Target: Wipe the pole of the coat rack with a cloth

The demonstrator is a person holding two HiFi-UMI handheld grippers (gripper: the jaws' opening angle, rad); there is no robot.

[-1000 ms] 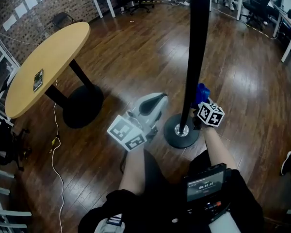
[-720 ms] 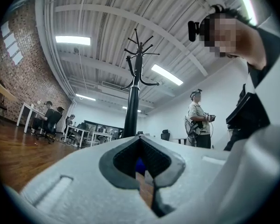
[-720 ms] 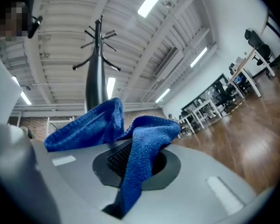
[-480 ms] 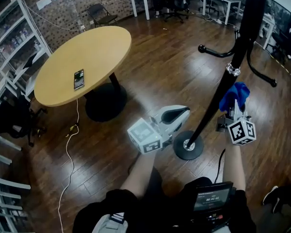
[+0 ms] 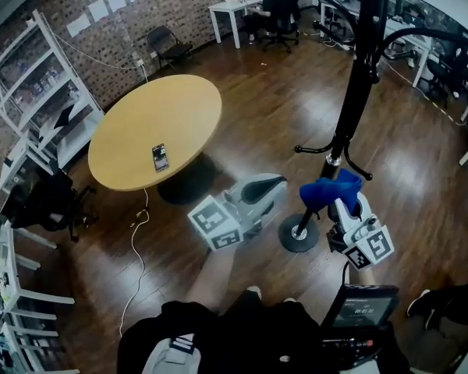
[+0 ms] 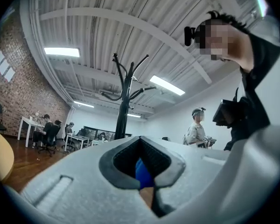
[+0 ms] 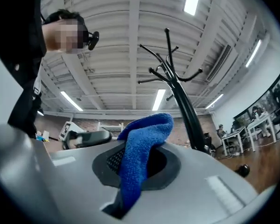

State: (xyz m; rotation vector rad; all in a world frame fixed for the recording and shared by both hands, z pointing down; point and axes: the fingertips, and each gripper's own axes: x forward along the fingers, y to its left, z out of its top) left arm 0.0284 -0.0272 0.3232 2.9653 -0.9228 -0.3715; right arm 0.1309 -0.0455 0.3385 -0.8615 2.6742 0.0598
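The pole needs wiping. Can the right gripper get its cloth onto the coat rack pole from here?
Probably yes: the right gripper holds the blue cloth close beside the pole, nothing lies between them, and the left gripper is off to the side.

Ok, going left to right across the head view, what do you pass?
shelf → table → left gripper → right gripper, clamped on the cloth. The coat rack overlaps the right gripper, so it is left out.
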